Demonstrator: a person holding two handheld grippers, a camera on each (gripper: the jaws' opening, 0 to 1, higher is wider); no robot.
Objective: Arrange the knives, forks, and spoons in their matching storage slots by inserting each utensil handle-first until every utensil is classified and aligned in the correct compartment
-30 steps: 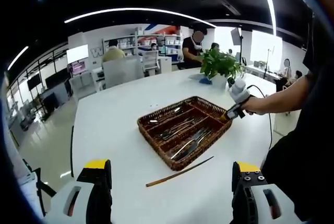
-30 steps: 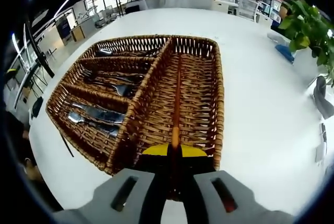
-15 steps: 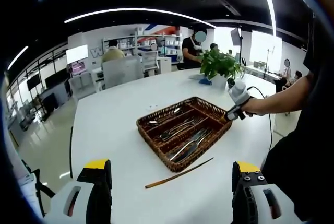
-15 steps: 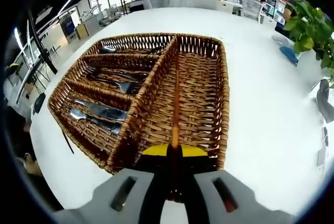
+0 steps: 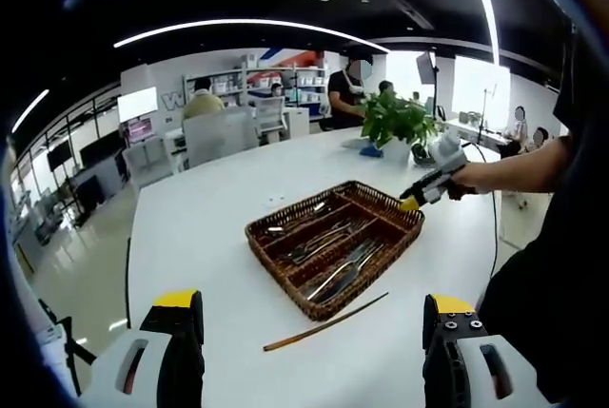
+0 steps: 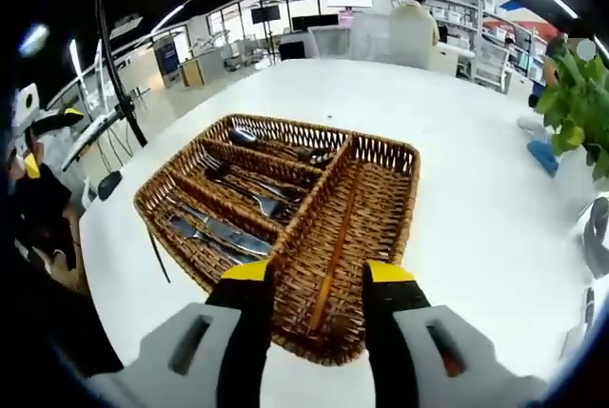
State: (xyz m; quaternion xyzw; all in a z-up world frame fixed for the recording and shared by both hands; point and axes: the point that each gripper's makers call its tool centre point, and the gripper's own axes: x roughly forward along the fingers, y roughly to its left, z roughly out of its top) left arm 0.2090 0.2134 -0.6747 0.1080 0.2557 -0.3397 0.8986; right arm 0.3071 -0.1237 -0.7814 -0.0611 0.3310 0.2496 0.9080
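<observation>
The left gripper (image 5: 309, 351) is hanging low with its jaws standing wide apart, yellow tips up, nothing between them. In the left gripper view the right gripper (image 5: 417, 200) is reaching in from the right, carried by the person's hand (image 5: 455, 180) at the end of a bare forearm (image 5: 519, 172) that is stretching out level from a dark sleeve. In its own view the right gripper (image 6: 319, 282) is pointing forward and down, its two yellow-tipped jaws spread apart and gripping nothing, both fingers (image 6: 249, 286) sitting level with each other
</observation>
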